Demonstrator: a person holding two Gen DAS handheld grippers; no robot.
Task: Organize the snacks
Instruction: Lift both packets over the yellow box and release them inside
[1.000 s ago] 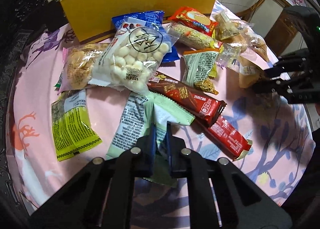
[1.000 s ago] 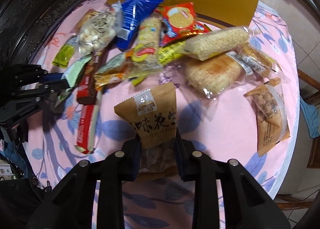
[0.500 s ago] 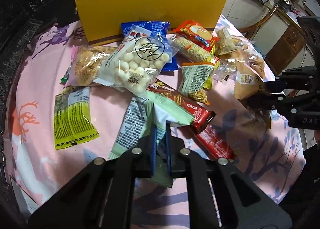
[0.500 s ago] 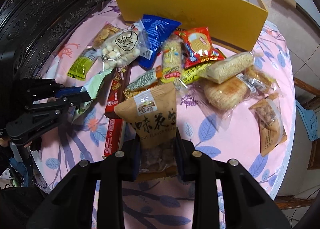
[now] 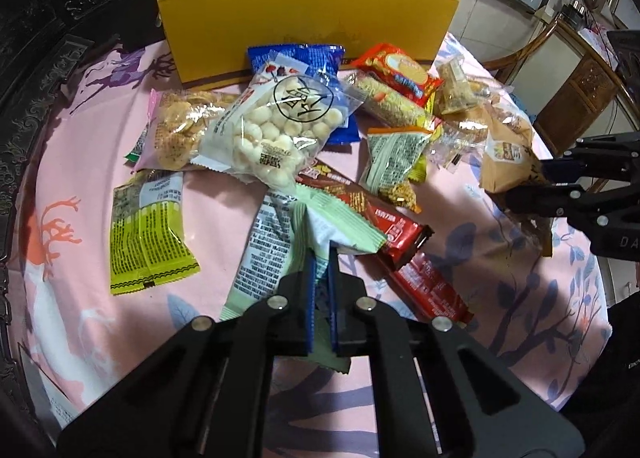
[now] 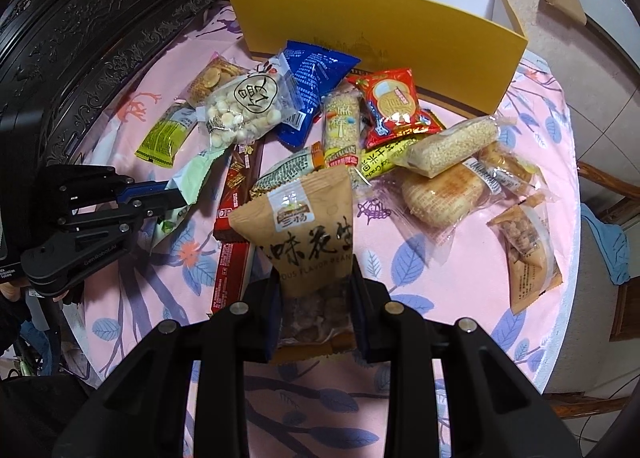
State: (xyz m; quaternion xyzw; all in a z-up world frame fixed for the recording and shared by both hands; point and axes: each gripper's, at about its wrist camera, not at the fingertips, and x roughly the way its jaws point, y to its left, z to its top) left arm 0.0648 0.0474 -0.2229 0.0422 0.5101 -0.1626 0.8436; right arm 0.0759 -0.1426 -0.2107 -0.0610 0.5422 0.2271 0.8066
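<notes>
Over the pink tablecloth (image 5: 80, 186), your left gripper (image 5: 319, 258) pinches a green packet (image 5: 340, 224) and your right gripper (image 6: 313, 278) a brown bag (image 6: 304, 234).

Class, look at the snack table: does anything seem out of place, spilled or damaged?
Nothing is spilled or torn. The oddity: the packets lie in a loose, overlapping heap on the pink tablecloth while the yellow box behind them shows only bare white inner walls.

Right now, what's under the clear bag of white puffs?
Under the puff bag lie a blue packet, a biscuit bag edge and a red bar end. Their covered parts are hidden.
</notes>
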